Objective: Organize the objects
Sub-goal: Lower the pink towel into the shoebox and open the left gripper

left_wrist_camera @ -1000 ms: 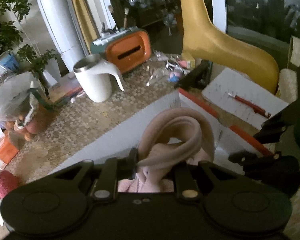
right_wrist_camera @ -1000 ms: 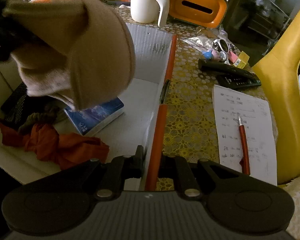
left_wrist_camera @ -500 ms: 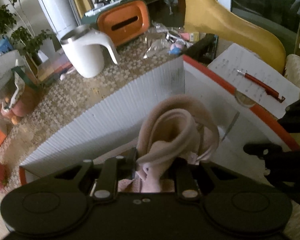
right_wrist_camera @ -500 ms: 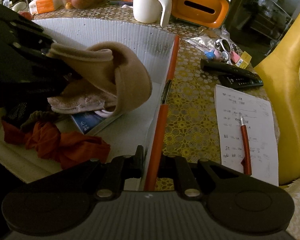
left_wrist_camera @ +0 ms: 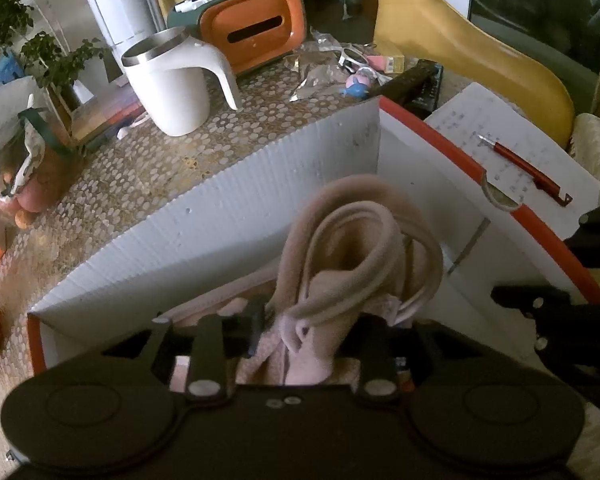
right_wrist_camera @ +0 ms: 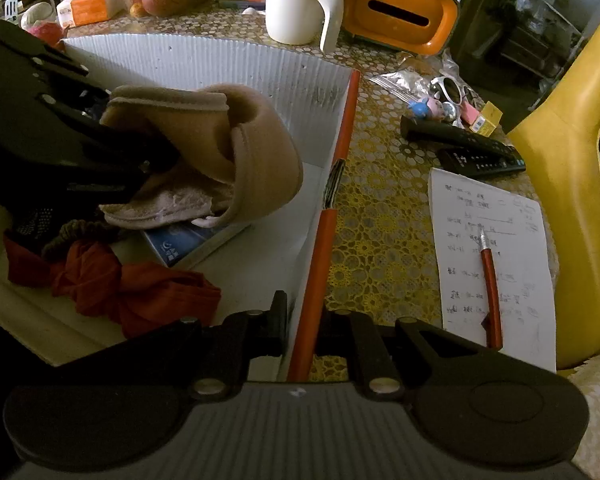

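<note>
In the left wrist view, the left gripper [left_wrist_camera: 304, 326] is seen low in a white corrugated plastic box with an orange rim [left_wrist_camera: 204, 216]. A soft beige plush slipper [left_wrist_camera: 352, 248] is found between its jaws, which are opening at this moment; whether the pads still press on the fabric cannot be told. The slipper is inside the box, close to the far corner wall. Beyond the box, on the patterned lace tablecloth [left_wrist_camera: 140, 168], a white jug with a steel rim [left_wrist_camera: 172, 84] and an orange tissue box with a dark green frame [left_wrist_camera: 252, 30] are standing. A sheet of paper with handwriting [left_wrist_camera: 512, 152] is lying to the right of the box, and a red pen [left_wrist_camera: 524, 170] is placed on it. A yellow moulded chair [left_wrist_camera: 472, 56] is seen behind.

In the right wrist view, the right gripper [right_wrist_camera: 302, 330] is clenched on the orange rim of the box, at its right wall. The slipper [right_wrist_camera: 236, 152] is shown inside the box, and its lower edge rests on a blue booklet [right_wrist_camera: 188, 240]. A crumpled red cloth [right_wrist_camera: 140, 292] is lying on the box floor in front of them. To the right of the box, two black remote controls [right_wrist_camera: 464, 148] are seen above the paper [right_wrist_camera: 496, 252] with the pen [right_wrist_camera: 492, 292].
</note>
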The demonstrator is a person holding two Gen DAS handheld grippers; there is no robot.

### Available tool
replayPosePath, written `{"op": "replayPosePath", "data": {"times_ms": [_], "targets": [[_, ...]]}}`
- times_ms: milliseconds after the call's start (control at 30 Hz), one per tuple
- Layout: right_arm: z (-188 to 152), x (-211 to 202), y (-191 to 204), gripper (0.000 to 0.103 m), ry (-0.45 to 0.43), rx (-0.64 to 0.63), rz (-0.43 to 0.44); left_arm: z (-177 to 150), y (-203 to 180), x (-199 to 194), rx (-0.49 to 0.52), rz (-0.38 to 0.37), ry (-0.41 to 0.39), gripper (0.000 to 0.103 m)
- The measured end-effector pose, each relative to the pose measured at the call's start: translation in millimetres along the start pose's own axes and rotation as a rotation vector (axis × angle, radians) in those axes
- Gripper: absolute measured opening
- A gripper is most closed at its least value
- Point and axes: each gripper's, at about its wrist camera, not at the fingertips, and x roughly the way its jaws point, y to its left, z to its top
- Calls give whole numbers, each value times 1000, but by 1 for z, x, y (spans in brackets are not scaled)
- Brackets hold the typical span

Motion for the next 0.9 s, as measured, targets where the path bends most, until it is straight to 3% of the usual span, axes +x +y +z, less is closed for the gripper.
{"op": "replayPosePath", "data": {"times_ms": [233,367,467,900], "targets": [[0,0,0,11,2,-1,-3,-6,1,-14,-5,-11,-28,62],[0,0,0,11,7,-3,-7,-9,3,-25,-13,-24,-51,64],[0,0,0,11,10,-5,-12,-13,7,-34,-26,-30,-70,72],[2,0,2,11,17,-8,-19,-36,51,-89,-105,-32,-167,79]]}}
